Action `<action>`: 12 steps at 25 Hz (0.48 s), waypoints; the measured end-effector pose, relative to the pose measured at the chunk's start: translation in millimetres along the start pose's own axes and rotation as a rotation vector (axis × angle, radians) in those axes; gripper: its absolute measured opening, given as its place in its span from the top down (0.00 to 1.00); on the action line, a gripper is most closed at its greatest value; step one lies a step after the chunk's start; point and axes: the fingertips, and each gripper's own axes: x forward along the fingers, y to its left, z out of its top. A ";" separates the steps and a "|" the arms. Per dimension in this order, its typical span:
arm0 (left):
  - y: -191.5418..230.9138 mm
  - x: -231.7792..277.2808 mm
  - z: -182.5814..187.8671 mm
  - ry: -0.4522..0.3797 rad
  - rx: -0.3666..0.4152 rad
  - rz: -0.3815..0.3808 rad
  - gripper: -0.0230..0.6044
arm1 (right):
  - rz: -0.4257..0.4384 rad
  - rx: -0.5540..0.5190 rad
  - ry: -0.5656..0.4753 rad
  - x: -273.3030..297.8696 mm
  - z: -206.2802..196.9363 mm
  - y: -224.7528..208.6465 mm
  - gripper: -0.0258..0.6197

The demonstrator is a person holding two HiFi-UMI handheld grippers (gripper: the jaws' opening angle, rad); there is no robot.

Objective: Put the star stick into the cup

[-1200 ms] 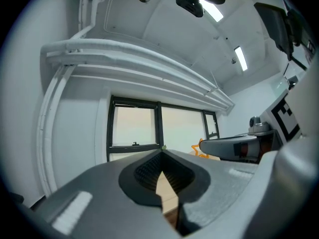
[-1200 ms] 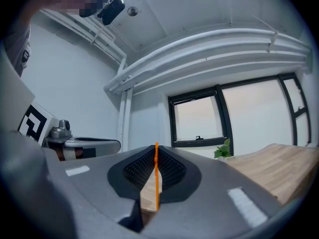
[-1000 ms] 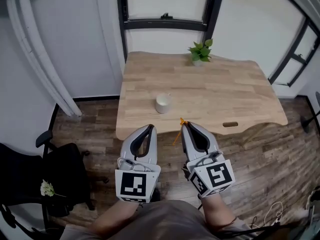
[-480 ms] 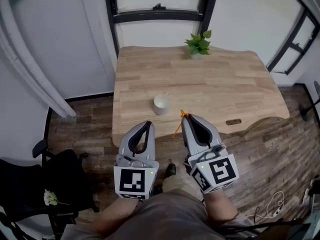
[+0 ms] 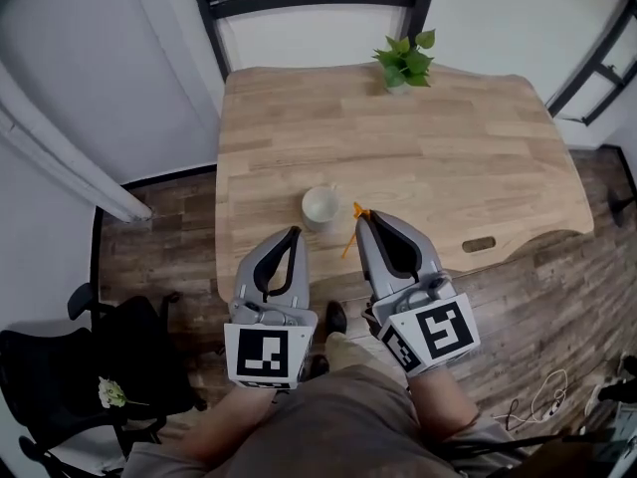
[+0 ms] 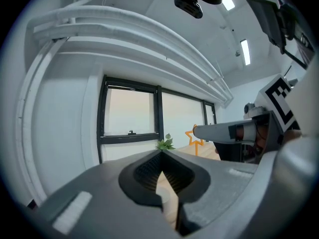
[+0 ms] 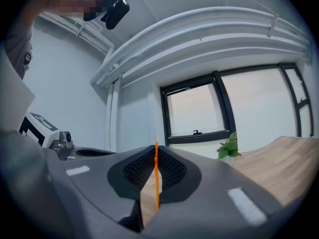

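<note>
The white cup (image 5: 319, 207) stands on the wooden table (image 5: 448, 157) near its front edge. My right gripper (image 5: 364, 218) is shut on the orange star stick (image 5: 352, 231), just right of the cup, with the star end up at the jaw tips. In the right gripper view the stick (image 7: 156, 176) runs as a thin orange line between the closed jaws. My left gripper (image 5: 292, 234) is shut and holds nothing, below and left of the cup. From the left gripper view the star (image 6: 192, 135) shows beside the right gripper's jaw.
A small green potted plant (image 5: 405, 61) sits at the table's far edge by the window. An oval slot (image 5: 479, 244) is cut in the table's front right. A black office chair (image 5: 85, 366) stands on the wood floor at lower left.
The view has shifted closer over the table. Both grippers have come forward over its front edge, and the star stick now sits right beside the cup.
</note>
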 end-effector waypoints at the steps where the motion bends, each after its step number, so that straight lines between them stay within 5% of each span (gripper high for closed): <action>1: 2.1 8.1 -0.9 0.006 0.000 0.004 0.96 | 0.009 0.004 0.002 7.1 0.2 -3.9 0.89; 12: 18.9 80.0 1.3 0.040 0.035 0.059 0.96 | 0.129 0.061 0.001 72.9 -1.2 -38.5 0.89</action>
